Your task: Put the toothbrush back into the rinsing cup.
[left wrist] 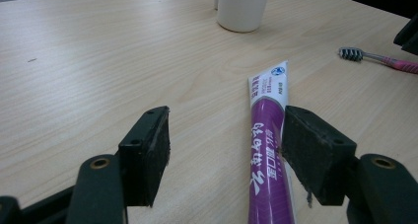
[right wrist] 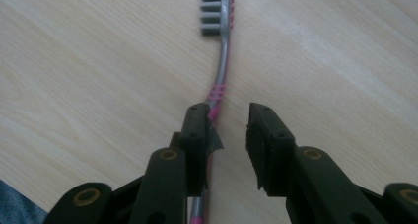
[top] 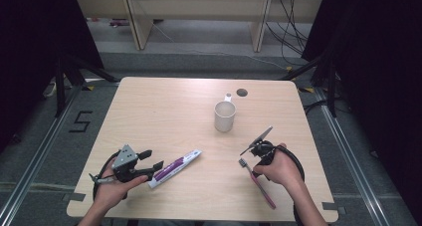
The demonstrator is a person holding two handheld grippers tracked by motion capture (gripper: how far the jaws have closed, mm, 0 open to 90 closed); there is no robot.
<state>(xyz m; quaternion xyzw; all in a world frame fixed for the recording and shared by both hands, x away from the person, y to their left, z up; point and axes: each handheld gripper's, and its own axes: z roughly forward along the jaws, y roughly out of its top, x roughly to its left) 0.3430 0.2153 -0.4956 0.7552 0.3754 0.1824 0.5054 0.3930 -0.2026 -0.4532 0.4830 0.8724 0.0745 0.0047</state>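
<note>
Fingers of the right gripper [right wrist: 229, 125] stand part-way apart over the toothbrush [right wrist: 223, 71], not yet clamped. In the right gripper view the handle runs from 6 o'clock up to 12 o'clock, bristle head at the far end, and it passes against the inner face of the left finger [right wrist: 197, 130]; the right finger is apart from it, with bare worktop [right wrist: 74, 76] in the gap. So the brush lies off-centre, toward 9 o'clock of the gap. Judgement: a small shift toward 9 o'clock, or simply closing, would bring both pads onto the handle across its long axis.

High view: right gripper [top: 259, 150] at about 4 o'clock on the worktop, toothbrush [top: 259, 183] lying flat, head toward 11 o'clock, tail toward 5 o'clock, partly under the hand.

Left gripper [top: 149, 162] at about 8 o'clock, fingers spread wide, holding nothing. Toothpaste tube [left wrist: 268, 135] lies flat just inside its right finger [left wrist: 310, 150], long axis running away toward 12 o'clock in the left gripper view. Whether that finger touches the tube I cannot tell.

White cup [top: 224, 115] upright near the centre, well apart from both. Right hand is the nearer to the brush, left to the tube.
</note>
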